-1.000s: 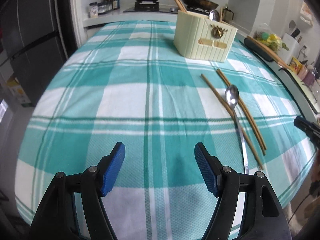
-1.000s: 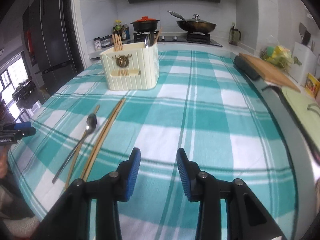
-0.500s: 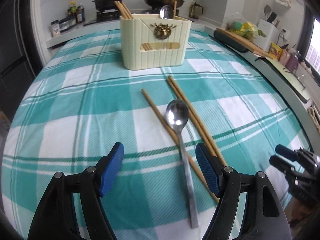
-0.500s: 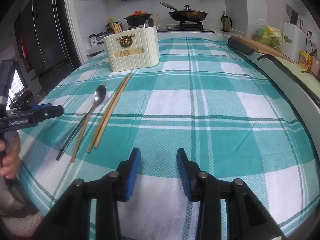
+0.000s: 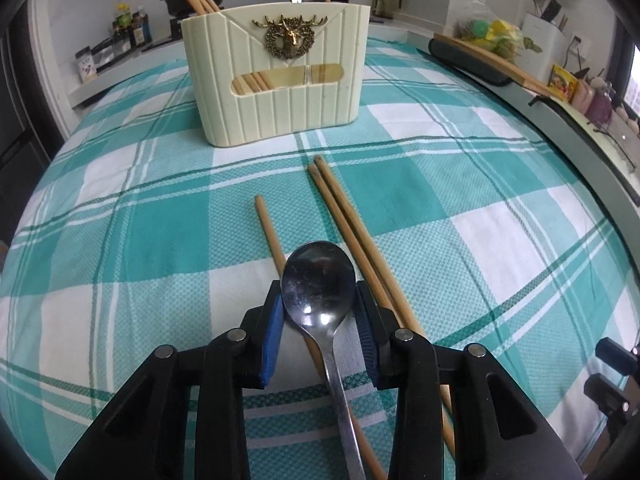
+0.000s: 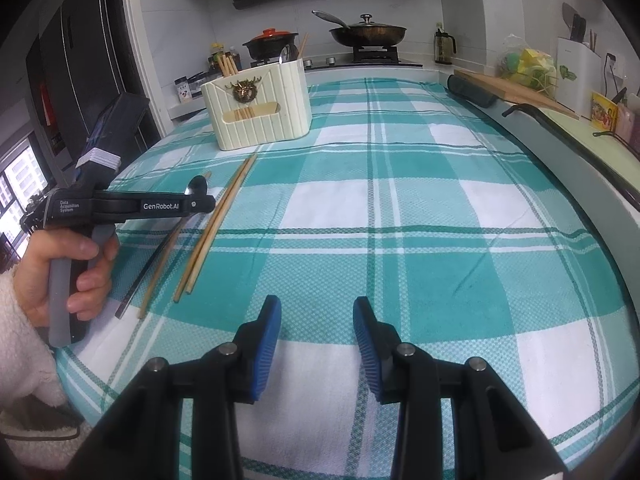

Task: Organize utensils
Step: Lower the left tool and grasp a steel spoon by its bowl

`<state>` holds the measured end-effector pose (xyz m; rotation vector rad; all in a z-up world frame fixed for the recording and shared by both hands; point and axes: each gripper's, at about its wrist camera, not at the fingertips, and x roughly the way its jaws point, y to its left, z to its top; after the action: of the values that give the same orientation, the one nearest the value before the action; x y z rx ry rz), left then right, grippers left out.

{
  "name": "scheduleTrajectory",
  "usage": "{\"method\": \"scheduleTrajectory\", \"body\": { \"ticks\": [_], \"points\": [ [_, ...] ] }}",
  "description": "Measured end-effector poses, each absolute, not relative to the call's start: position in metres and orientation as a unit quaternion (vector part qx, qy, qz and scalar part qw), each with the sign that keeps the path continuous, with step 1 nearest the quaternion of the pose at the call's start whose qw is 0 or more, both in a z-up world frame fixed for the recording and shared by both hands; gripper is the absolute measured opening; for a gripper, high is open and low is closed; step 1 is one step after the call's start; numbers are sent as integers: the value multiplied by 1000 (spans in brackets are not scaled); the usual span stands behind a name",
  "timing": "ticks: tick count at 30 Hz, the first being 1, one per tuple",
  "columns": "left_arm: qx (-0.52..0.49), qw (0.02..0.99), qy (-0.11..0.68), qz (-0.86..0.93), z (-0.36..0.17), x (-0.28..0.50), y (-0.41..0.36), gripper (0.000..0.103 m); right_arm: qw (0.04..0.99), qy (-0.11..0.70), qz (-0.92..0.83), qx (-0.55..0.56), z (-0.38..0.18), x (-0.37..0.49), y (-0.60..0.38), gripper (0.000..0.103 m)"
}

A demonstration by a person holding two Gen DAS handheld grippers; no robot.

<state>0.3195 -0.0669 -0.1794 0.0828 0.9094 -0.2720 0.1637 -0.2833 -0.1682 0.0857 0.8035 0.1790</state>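
The left gripper (image 5: 319, 312) is closing its jaws around the bowl of a spoon (image 5: 319, 280) lying on the tabletop (image 5: 500, 184), the blue pads right at the bowl's edges. Chopsticks (image 5: 352, 232) lie just beside it, and a cream utensil holder (image 5: 276, 72) stands well ahead. The right gripper (image 6: 317, 340) hovers narrowly parted and empty, over bare cloth.

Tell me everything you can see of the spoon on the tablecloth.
The spoon is shiny metal with an oval bowl facing up and a long slim handle running back under the left claw. It lies flat on the checked tablecloth, crossing one wooden chopstick, short of the cream holder. The claw's blue pads flank its bowl and are closing on it.
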Motion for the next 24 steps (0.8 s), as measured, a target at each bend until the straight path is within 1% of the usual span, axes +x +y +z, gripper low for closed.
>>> {"method": "scheduleTrajectory", "body": {
  "ticks": [7, 11, 15, 19, 20, 21, 22, 23, 24],
  "points": [
    [25, 896, 423, -132, -158, 297, -41, 34, 917, 386, 87, 40, -167, 160, -283, 38],
    [29, 898, 429, -97, -162, 289, -13, 34, 916, 389, 97, 28, -164, 163, -276, 38],
    [28, 894, 443, -64, -174, 292, 9, 34, 906, 404, 120, 25, -161, 184, -258, 38],
    [30, 892, 448, -57, -178, 290, 16, 37, 887, 432, 152, 54, -165, 222, -238, 38],
    [33, 893, 446, -56, -177, 287, 17, 44, 884, 437, 155, 59, -167, 231, -233, 38],
    [34, 894, 442, -56, -176, 284, 19, 49, 881, 441, 161, 64, -168, 239, -227, 36],
    [31, 897, 438, -56, -174, 280, 22, 57, 877, 446, 168, 69, -169, 246, -222, 34],
    [27, 898, 435, -56, -172, 276, 26, 60, 873, 452, 172, 68, -170, 252, -217, 32],
    [21, 899, 434, -55, -171, 273, 32, 60, 870, 457, 175, 67, -171, 257, -211, 27]
  ]
}}
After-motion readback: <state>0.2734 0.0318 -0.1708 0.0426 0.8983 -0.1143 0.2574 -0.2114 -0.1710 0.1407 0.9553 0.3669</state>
